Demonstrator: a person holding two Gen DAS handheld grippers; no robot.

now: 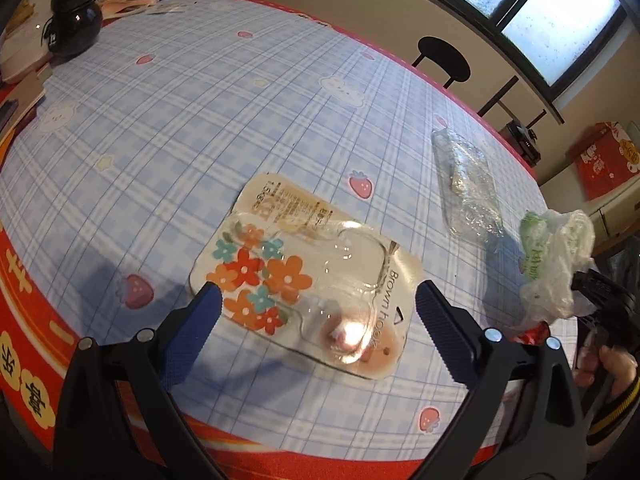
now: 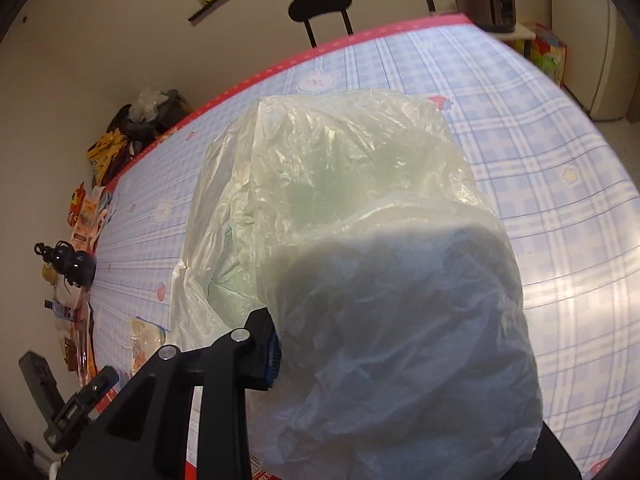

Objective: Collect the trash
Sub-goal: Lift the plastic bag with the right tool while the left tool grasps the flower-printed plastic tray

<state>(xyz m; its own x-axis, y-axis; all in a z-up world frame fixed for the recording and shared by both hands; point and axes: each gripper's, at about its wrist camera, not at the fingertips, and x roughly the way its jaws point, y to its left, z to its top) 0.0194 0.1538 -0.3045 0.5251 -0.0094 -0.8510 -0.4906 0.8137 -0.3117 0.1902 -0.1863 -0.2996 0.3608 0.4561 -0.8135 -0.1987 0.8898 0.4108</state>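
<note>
Trash: one blister card [image 1: 308, 276], one clear wrapper [image 1: 466, 184]; left claw [image 1: 318, 304] spread, right claw [image 2: 280, 344] pinching plastic bag [image 2: 352, 264].

I count two pieces of trash lying on the tablecloth [image 1: 200, 120]: one blister card [image 1: 308, 276] and one clear wrapper [image 1: 466, 184]. One plastic bag [image 2: 360, 280] hangs up, and I see one chair [image 1: 442, 60].

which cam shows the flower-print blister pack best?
Left wrist: the flat flower-print cardboard-and-clear-plastic blister pack lies whole between the open left gripper fingers. Right wrist shows only a small edge-on glimpse beside the crumpled translucent bag.
</note>
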